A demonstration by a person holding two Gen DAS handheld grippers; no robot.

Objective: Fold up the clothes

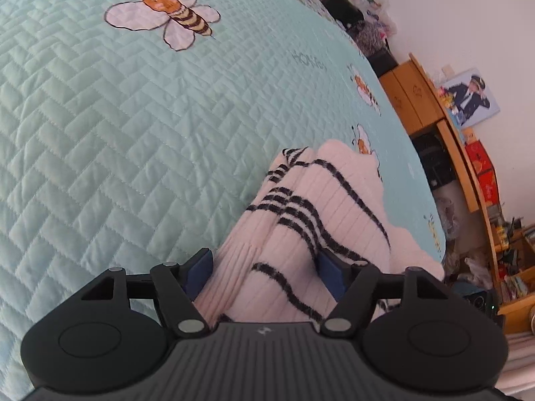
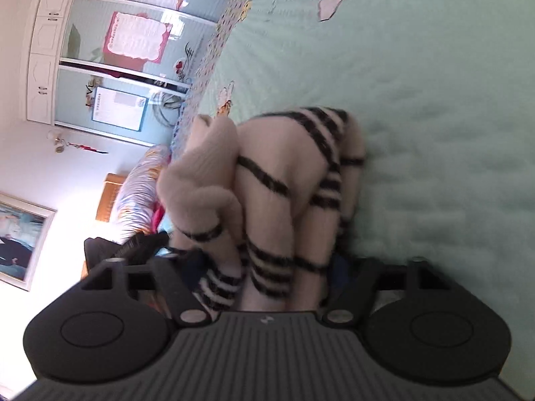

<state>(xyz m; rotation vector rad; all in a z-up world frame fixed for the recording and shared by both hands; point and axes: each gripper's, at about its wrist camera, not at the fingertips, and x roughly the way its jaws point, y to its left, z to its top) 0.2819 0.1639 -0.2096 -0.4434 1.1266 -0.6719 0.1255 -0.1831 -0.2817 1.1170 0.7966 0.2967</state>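
On the quilted bedspread [image 1: 133,127] both grippers — left [image 1: 264,267], right [image 2: 267,267] — straddle the bunched striped sweater [image 1: 321,207]; whether they pinch it, unclear. Spread it flat first.

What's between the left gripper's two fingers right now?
The white, black-striped sweater: a bunched fold fills the left gripper, shown in the left wrist view.

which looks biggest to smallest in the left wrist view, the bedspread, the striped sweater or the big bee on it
1. bedspread
2. striped sweater, though nearness to the camera enlarges it
3. big bee
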